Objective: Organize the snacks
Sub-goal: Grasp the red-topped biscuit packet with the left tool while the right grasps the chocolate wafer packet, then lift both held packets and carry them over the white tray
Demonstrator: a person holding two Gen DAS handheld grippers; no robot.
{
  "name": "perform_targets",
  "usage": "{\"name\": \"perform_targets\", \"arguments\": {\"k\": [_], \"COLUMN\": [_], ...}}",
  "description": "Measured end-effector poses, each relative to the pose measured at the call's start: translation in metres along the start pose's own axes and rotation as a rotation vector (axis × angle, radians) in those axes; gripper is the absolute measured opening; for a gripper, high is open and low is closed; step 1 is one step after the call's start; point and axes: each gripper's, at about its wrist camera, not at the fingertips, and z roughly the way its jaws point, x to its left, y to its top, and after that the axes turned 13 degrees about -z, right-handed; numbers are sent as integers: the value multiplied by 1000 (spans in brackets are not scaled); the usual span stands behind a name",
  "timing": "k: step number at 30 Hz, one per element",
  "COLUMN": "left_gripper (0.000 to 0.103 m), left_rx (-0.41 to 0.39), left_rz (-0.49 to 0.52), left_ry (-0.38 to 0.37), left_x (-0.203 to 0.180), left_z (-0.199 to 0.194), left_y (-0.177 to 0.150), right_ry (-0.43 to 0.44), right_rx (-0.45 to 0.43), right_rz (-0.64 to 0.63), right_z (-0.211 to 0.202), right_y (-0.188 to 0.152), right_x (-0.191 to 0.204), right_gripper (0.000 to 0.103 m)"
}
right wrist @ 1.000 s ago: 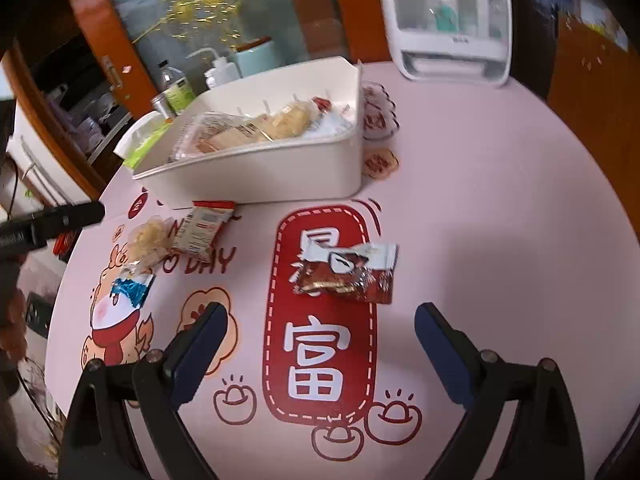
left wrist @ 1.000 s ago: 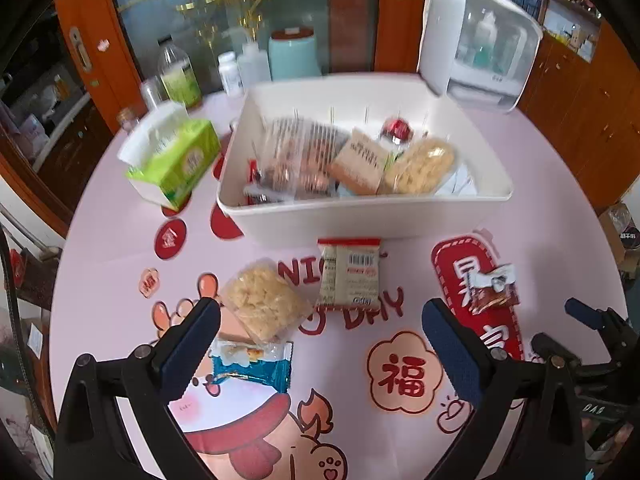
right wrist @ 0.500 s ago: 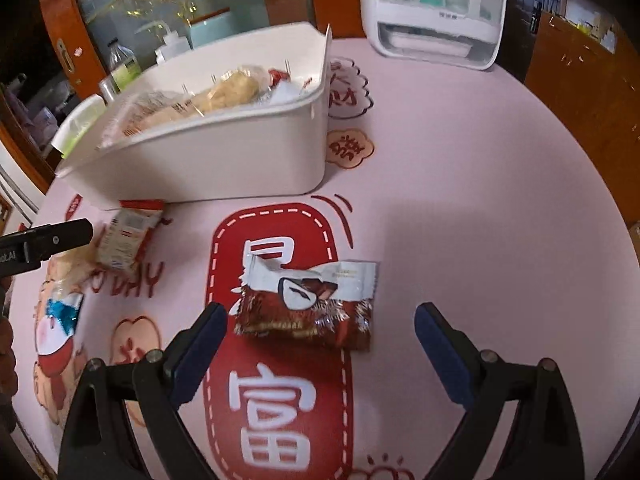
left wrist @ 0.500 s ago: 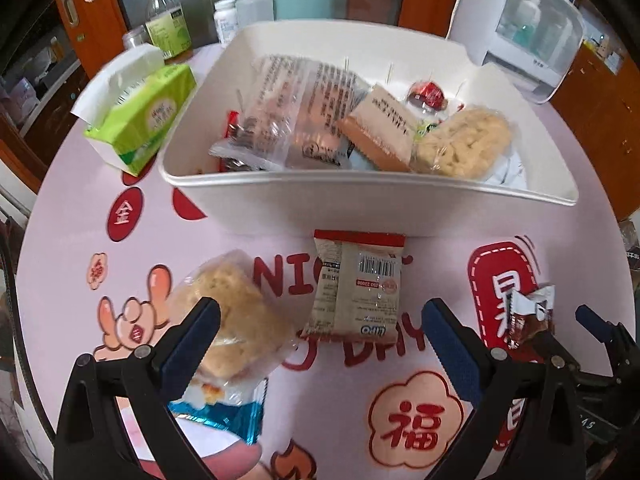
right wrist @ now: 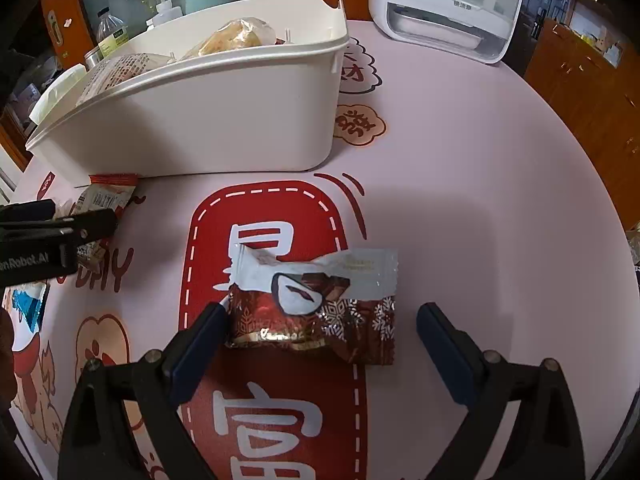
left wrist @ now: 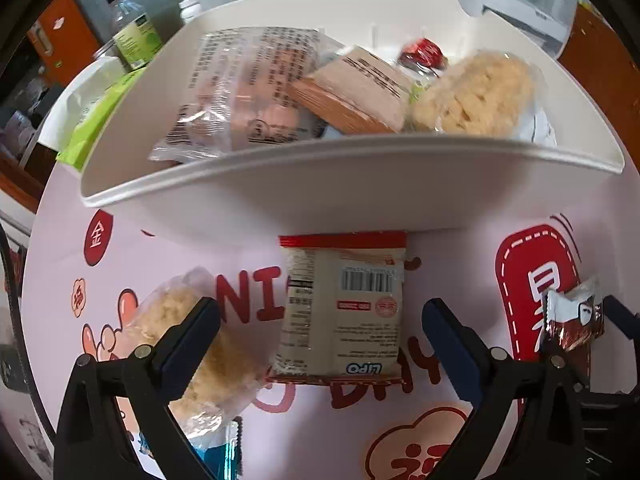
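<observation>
Both my tools have dropped closer since a second ago. Left view: left tool gapes around one cracker packet just before the bin; one puffed-rice bag sits beside. Right view: right tool spread wide, straddling one chocolate wrapper, ready to pinch.

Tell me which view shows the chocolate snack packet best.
The right wrist view: the chocolate snack packet lies whole and close, between the open right tool fingers. The left wrist view shows it only small at the right edge.
</observation>
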Motion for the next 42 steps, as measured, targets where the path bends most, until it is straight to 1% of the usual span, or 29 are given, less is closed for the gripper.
{"name": "perform_targets", "arguments": {"k": [1, 2, 3, 6, 7, 8, 9, 10, 11, 12, 14, 15, 16, 17, 20, 22, 25, 30, 33, 37, 40, 42], "left_gripper": [95, 88, 86, 79, 77, 70, 61, 57, 52, 49, 45, 44, 44, 44, 44, 44, 44, 44, 44, 44, 44, 44], "left_rx": [8, 19, 35, 46, 51, 57, 62, 63, 62, 58, 48, 46, 47, 50, 57, 54, 49, 22, -13, -43, -50, -66], "left_rz": [8, 11, 10, -12, -13, -12, -9, 1, 11, 20, 32, 35, 37, 35, 35, 45, 53, 59, 61, 55, 42, 31], "left_ry": [1, 4, 6, -21, -33, -49, -68, -84, -83, -79, -70, -66, -63, -64, -65, -57, -70, -97, -125, -153, -170, -184], "left_x": [-2, -3, -5, -3, -3, -4, -3, -5, -5, -5, -9, -9, -10, -12, -16, -17, -16, -15, -16, -9, -2, -3], "left_z": [3, 5, 9, 10, 10, 11, 11, 10, 9, 8, 6, 5, 4, 2, -3, -6, -17, -45, -70, -99, -106, -121], "left_y": [-1, -1, -1, 1, 2, 3, 3, 2, 1, 0, -2, -4, -6, -9, -17, -23, -32, -37, -38, -25, -11, -5], "right_ry": [-1, -1, -4, -5, -6, -9, -12, -16, -21, -19, -11, -10, -10, -11, 14, 15, 31, 143, 195, 284, 353, 394], "right_rx": [-2, -3, -4, -6, -7, -8, -10, -12, -13, -20, -17, -15, -15, -23, -9, -10, -8, -22, -57, -134, -198, -245], "right_rz": [0, 1, 1, 1, 1, 2, 7, 12, 17, 18, 11, 8, 8, 8, 19, 15, 21, 96, 129, 167, 192, 207], "right_z": [0, 0, 1, -1, -1, -2, -2, -4, -5, -7, -8, -9, -10, -13, -14, -15, -17, -23, -33, -54, -67, -78], "right_y": [0, 0, 0, -1, -1, -1, -1, -2, -3, -3, -3, -3, -2, -1, -1, -2, -5, -15, -22, -24, -17, -10], "right_x": [0, 0, 0, 2, 1, 0, -2, -3, -5, -6, -9, -10, -10, -11, -14, -14, -15, -23, -28, -36, -42, -45], "right_gripper": [97, 97, 96, 96, 94, 90, 88, 83, 74, 70, 65, 63, 44, 13, 14, 13, 13, 13, 13, 13, 13, 13]}}
